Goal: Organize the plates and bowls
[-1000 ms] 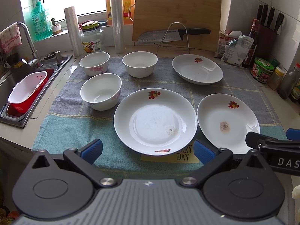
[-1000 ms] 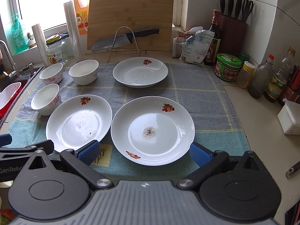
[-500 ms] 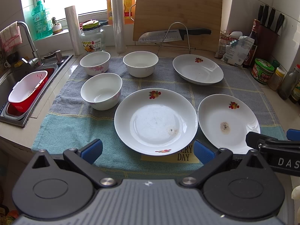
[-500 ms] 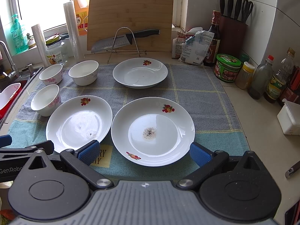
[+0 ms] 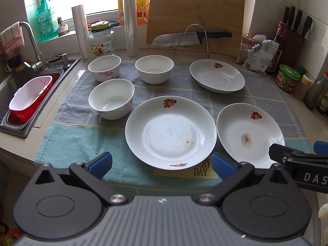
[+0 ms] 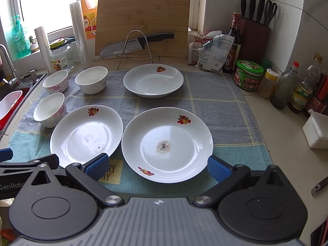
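Plates point(image 6: 167, 143) and bowls point(image 5: 111, 98) sit apart on the towel point(image 5: 82, 135); left hand-held gripper point(image 5: 162, 165) and right hand-held gripper point(image 6: 157, 167) hover spread wide, empty.

Cutting board point(image 6: 142, 23) leans at window; knife point(image 6: 135, 44) on wire rack; knife block point(image 6: 255, 35) right; sink point(image 5: 12, 90) left.

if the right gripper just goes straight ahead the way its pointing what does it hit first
Most likely the near right plate, the one with a dark stain in its middle: it lies directly ahead between the open fingers of the right gripper. Height above it is unclear.
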Tool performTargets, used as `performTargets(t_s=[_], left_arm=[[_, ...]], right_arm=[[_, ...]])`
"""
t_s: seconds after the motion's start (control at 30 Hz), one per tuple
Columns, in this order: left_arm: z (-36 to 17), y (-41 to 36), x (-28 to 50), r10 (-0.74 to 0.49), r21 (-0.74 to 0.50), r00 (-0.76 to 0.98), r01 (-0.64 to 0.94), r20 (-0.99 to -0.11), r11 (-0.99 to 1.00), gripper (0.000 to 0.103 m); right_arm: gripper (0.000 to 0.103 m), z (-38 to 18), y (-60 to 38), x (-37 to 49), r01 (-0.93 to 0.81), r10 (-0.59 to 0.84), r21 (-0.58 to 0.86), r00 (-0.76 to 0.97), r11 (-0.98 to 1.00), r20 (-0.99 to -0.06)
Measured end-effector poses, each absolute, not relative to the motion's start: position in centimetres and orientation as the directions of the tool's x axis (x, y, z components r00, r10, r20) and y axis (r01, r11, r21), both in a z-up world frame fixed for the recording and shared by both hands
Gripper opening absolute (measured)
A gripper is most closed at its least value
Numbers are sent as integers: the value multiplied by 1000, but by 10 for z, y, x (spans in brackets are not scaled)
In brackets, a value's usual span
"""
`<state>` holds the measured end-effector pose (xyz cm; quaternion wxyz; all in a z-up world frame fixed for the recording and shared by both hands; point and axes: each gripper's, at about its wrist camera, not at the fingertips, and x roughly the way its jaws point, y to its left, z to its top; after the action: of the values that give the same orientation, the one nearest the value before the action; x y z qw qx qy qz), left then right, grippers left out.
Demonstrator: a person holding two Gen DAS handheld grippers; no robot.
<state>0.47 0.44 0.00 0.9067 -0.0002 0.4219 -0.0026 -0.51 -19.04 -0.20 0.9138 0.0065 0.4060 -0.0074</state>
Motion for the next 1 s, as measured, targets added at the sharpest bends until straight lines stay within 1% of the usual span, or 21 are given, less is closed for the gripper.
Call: performTargets(t_s=[0.63, 0.83, 1.0], left_arm=[[0, 9, 6, -17, -13, 643, 12, -766, 1000, 102], [-2, 14, 7, -43, -24, 647, 38, -761, 999, 102], [-4, 18, 7, -80, -28, 656, 90, -751, 996, 102]], right_arm=[[103, -1, -188, -5, 20, -14, -1, 671, 1000, -741], [103, 0, -182, -7, 17, -25, -18, 683, 1000, -730], [103, 3, -178, -12, 0, -16, -23, 708, 1000, -706]])
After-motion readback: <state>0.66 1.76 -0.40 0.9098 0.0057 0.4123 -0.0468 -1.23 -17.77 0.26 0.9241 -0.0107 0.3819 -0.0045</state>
